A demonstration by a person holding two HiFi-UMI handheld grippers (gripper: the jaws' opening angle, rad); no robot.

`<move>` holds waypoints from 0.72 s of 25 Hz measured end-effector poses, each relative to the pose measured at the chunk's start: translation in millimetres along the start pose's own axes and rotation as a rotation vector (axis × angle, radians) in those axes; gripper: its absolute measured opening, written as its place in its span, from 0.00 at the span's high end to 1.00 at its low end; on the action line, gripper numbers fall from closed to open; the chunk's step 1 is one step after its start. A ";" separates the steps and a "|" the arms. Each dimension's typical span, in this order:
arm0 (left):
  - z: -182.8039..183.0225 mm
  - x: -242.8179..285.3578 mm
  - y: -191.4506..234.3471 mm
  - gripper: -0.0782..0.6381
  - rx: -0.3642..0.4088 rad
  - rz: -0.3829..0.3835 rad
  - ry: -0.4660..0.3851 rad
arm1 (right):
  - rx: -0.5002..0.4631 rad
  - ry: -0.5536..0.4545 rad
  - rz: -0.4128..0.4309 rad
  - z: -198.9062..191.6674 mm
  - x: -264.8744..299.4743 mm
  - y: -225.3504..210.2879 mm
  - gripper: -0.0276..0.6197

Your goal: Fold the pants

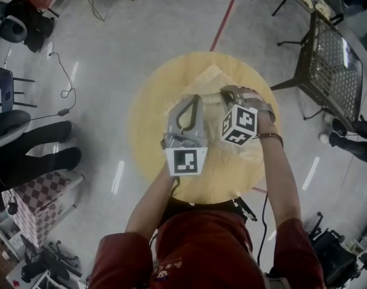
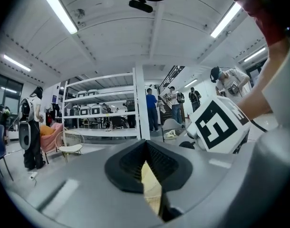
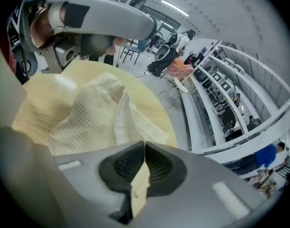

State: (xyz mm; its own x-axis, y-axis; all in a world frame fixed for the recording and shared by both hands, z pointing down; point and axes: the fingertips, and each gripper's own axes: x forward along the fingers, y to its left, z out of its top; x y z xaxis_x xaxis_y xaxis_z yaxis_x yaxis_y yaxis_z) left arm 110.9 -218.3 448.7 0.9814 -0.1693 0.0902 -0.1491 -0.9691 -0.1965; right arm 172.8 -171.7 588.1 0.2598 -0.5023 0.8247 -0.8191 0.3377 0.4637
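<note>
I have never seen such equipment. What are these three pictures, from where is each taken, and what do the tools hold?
There is no robot: a person holds a two-jaw gripper in each hand. The head view looks down from a camera on the person's head. The other two come from cameras riding on the grippers, looking along their jaws. On the round table lie pale yellow pants, partly bunched. The left gripper and the right gripper are both shut, each pinching a bit of that yellow cloth.
</note>
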 end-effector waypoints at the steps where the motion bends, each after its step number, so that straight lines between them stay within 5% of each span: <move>1: 1.1 -1.6 0.9 0.88 0.001 0.005 -0.003 | -0.008 -0.002 -0.005 3.5 0.0 -4.9 0.95; 18: -8.1 -25.6 2.4 0.88 -0.044 0.047 0.014 | -0.090 0.035 0.059 31.5 64.1 -40.5 0.95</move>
State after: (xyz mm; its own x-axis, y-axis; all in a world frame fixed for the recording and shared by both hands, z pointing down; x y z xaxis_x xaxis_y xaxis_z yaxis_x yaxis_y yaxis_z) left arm 84.4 -217.7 453.9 0.9714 -0.2171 0.0961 -0.2005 -0.9669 -0.1576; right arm 206.4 -242.7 612.0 0.2319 -0.4520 0.8614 -0.7844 0.4368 0.4404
